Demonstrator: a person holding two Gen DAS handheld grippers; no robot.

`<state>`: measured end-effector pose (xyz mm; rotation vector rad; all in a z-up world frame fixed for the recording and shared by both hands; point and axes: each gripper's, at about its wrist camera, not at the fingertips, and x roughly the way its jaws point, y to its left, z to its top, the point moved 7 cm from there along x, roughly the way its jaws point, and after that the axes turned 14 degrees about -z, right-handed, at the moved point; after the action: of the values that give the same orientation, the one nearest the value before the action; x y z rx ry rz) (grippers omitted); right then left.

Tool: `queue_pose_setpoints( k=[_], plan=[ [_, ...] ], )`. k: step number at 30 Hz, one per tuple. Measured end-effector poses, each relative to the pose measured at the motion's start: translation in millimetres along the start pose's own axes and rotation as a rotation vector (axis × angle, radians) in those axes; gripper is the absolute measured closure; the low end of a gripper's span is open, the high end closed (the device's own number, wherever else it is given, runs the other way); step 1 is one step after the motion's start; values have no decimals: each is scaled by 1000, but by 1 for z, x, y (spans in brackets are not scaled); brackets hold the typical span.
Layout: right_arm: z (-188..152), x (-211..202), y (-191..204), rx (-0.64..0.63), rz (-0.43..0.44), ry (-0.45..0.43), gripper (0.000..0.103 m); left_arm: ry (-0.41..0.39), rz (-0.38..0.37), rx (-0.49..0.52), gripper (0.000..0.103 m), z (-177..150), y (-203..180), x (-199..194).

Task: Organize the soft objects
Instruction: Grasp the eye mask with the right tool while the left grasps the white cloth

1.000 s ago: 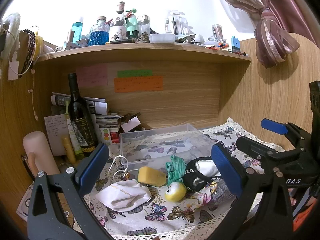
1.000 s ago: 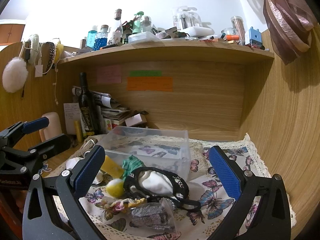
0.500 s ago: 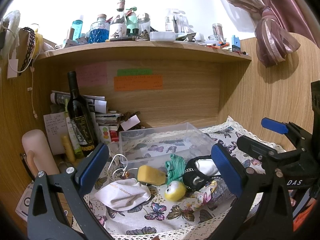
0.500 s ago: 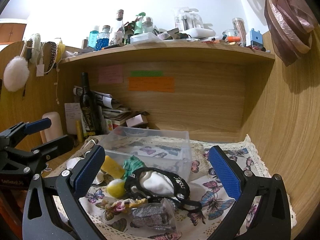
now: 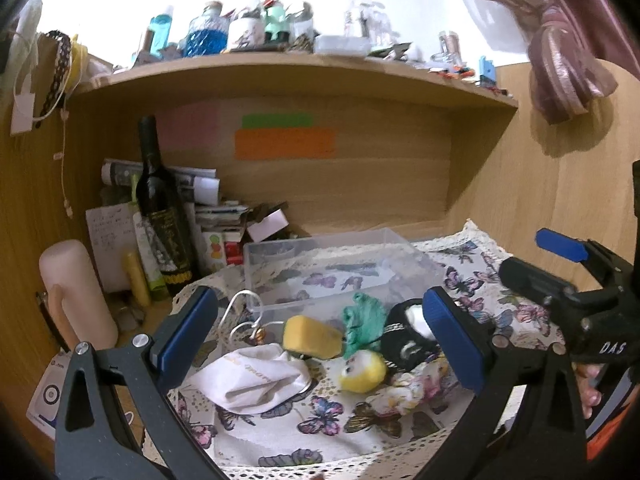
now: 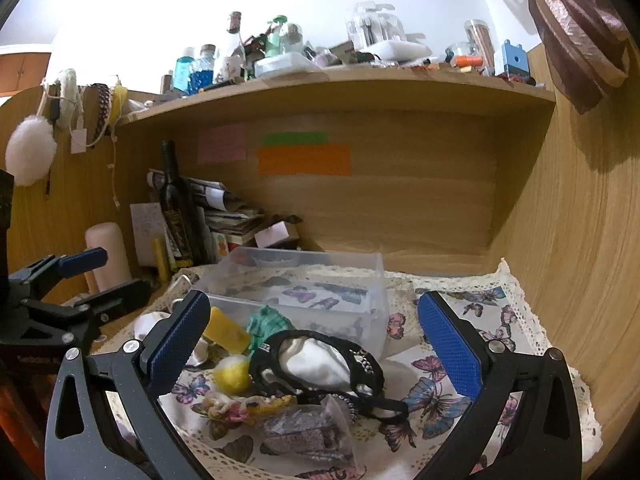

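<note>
**Risk check: pile tangled, bin light**

Both grippers empty, fingers spread wide: left gripper [image 5: 320, 332], right gripper [image 6: 312, 344]. Soft stuff sits in 1 heap on the butterfly-print cloth [image 6: 472, 312] over the desk, just in front of the clear plastic bin [image 6: 304, 280]; bin holds none yet.

Risks, IMO:
- black strappy garment w/ white lining [image 6: 320, 360] drapes over neighbours, so a pull likely drags them
- white earphone cable [image 5: 240, 316] beside the white crumpled fabric [image 5: 256, 380] may snag
- bin may slide if bumped
</note>
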<state>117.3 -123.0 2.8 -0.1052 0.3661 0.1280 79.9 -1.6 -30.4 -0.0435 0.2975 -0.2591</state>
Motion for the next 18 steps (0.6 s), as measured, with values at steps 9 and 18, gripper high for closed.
queue_pose_setpoints(
  k=[9, 18],
  plan=[
    [-15, 40, -16, -23, 12, 127, 0, 49, 34, -93, 21, -16, 53, 3],
    [-41, 81, -11, -39, 95, 271, 3, 211, 40, -199, 27, -50, 99, 33]
  ],
)
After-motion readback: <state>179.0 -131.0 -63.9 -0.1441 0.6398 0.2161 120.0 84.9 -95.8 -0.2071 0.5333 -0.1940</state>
